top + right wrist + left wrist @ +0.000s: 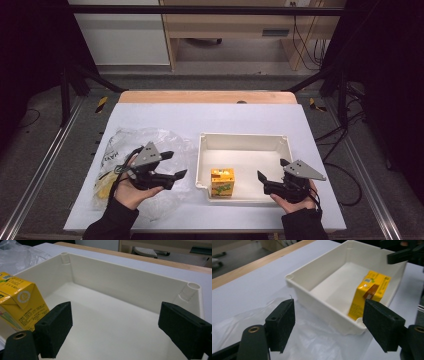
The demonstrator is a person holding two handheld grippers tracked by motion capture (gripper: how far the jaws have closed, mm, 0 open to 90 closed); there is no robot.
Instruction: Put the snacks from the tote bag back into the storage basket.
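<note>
Both tongs hang spread and empty: left gripper (pixel 170 165) over the crinkled clear plastic bag (pixel 125 145), right gripper (pixel 272 175) at four o'clock of the shallow white plastic tray (pixel 245 137). The upright yellow juice carton (pixel 222 182) stands inside at seven o'clock; a careless jaw could topple it.

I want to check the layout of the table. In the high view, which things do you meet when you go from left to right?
Clear plastic bag → left gripper → yellow juice carton standing in the white tray → right gripper.
</note>
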